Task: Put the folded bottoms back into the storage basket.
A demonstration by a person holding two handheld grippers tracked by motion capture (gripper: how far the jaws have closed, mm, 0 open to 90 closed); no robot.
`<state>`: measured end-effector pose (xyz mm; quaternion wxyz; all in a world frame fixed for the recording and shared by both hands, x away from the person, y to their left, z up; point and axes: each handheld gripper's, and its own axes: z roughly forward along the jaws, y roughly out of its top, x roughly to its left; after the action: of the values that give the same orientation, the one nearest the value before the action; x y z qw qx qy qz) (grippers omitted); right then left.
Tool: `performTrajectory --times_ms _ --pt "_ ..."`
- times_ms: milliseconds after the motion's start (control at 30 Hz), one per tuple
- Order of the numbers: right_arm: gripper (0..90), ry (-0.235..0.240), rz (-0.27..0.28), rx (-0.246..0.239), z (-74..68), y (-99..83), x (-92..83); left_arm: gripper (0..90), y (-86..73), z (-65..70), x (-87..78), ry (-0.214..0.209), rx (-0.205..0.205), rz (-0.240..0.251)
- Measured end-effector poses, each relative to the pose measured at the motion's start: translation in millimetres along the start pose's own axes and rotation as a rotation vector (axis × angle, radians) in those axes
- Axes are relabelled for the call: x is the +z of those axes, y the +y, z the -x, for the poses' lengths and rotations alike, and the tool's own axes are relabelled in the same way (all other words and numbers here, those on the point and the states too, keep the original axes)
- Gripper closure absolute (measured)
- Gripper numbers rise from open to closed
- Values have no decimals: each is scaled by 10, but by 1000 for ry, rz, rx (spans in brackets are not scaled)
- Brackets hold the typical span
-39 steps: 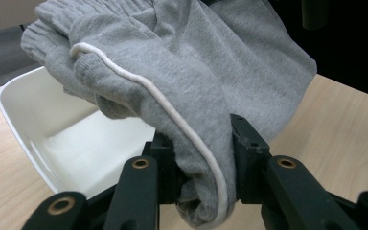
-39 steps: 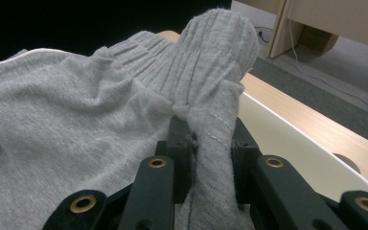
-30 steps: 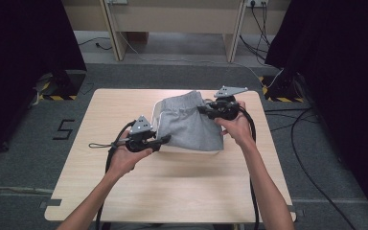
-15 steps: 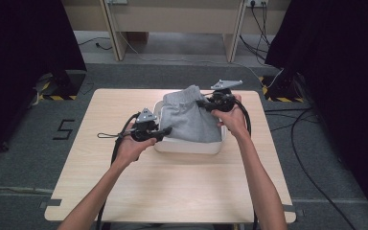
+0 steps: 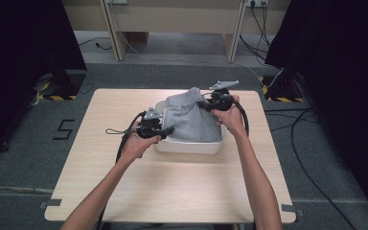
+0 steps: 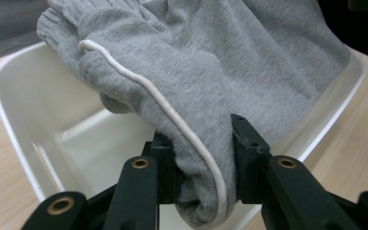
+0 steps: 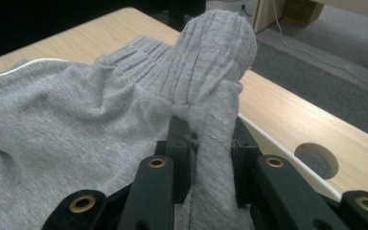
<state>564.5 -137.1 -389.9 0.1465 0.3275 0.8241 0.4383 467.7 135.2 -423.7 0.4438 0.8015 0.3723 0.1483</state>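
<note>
Left hand-held gripper: the left hand-held gripper (image 6: 199, 165) pinches a folded edge of the grey garment (image 5: 191, 120), the fold with white piping, at the near left corner of the white bin (image 5: 187, 146).
Right hand-held gripper: the right hand-held gripper (image 7: 211, 143) pinches the ribbed waistband, bunched into a knob above its jaws, at the far right side of the bin.
Garment: it lies draped over and into the bin, with its right edge hanging across the bin's right rim (image 6: 338, 108); the bin floor on the left side is bare.
Bin: it stands on the table (image 5: 124, 191), at about the middle of the far half.
Step in hand: this looks like stowing the garment in the bin.
How to do it well: lower both grips together so the cloth sinks inside the walls; bring the right grip inward from the rim so the overhanging part drops in; let go only once the cloth rests on the bin floor; keep the jaws off the bin walls so the bin stays put.
Change from a second ago: the garment lay spread flat, hiding the bin; now it is gathered into a mound and the bin's front wall and left rim show.
Grips since then: both have moved closer to the bin's middle.
</note>
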Motion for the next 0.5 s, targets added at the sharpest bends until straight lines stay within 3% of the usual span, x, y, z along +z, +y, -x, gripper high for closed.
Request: performTrajectory --times_ms 267,500 --pt "762 -14 -63 13 25 -77 157 667 -49 -60 119 1 -15 -54" --pt "759 -21 -117 54 34 -147 290 655 -75 -78 171 7 -26 -103"
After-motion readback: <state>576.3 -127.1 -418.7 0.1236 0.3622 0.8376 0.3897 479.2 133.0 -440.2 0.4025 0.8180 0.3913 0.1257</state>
